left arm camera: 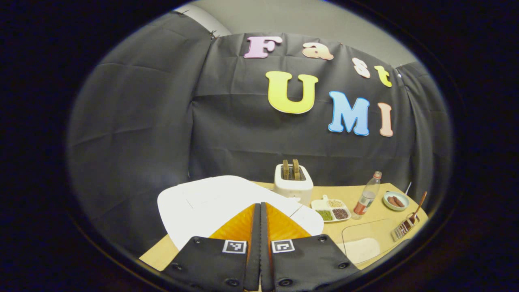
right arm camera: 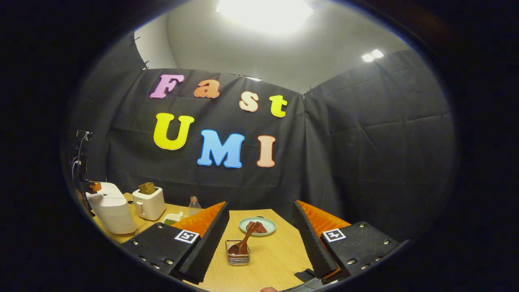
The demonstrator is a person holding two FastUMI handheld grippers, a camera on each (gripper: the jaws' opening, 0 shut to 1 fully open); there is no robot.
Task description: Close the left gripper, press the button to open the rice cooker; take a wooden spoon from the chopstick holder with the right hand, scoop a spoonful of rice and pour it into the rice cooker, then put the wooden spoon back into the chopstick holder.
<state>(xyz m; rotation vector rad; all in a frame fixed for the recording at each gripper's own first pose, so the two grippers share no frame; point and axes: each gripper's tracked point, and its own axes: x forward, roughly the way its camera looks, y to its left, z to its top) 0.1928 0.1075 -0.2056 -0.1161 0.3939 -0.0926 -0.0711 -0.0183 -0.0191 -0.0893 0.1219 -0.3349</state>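
Presently the left tool (left arm camera: pixel 259 211) has its two fingers pressed flat together with nothing between them, which suits the opening step: a closed tip makes a single blunt point for pushing a button. It sits just above the white rice cooker (left arm camera: pixel 211 202), whose lid is down; the button itself cannot be made out from the left gripper view, and contact cannot be confirmed. The right tool (right arm camera: pixel 261 227) is spread wide and empty, held back over the counter (right arm camera: pixel 275 255) and lined up with the wire chopstick holder (right arm camera: pixel 238 253), judged a waiting stance ahead of the spoon pickup. The wooden spoon (right arm camera: pixel 243 242) stands in that holder, bowl down and handle leaning up toward the far right, which leaves the handle free for a pinch. A clear container of rice (left arm camera: pixel 361 249) lies between cooker and holder, conveniently along the scooping path. Behind stand a toaster (left arm camera: pixel 292 182), a divided dish of beans (left arm camera: pixel 332 209), a bottle (left arm camera: pixel 367 196) and a small plate of sausages (right arm camera: pixel 257 226), all apart from the working line.
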